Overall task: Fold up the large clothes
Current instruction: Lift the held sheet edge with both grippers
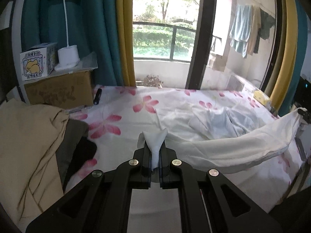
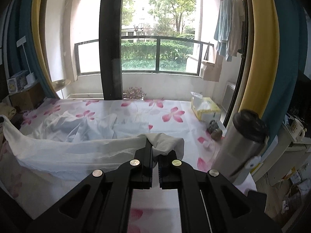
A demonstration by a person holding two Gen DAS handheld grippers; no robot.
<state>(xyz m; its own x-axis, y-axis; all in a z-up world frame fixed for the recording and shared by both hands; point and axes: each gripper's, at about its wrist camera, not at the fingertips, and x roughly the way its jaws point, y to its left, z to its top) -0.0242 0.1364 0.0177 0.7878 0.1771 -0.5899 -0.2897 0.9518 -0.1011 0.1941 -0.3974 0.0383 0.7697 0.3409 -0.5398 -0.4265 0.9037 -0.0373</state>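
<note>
A large white garment (image 1: 223,147) is stretched between both grippers above a bed with a pink-flowered sheet (image 1: 124,114). My left gripper (image 1: 155,151) is shut on one bunched corner, which pokes up between its fingers. From there the hem runs right to the other gripper (image 1: 303,114) at the frame's edge. In the right wrist view my right gripper (image 2: 155,151) is shut on the opposite corner of the garment (image 2: 77,151), whose edge sags leftward. The far part of the cloth lies crumpled on the bed (image 2: 136,114).
A tan pillow and dark clothes (image 1: 29,136) lie at the left. Behind them stand a cardboard box (image 1: 58,91), a desk lamp (image 1: 68,56) and a dark flashlight (image 1: 97,97). At the right are a tissue pack (image 2: 206,108) and a steel flask (image 2: 241,145). A window stands beyond the bed.
</note>
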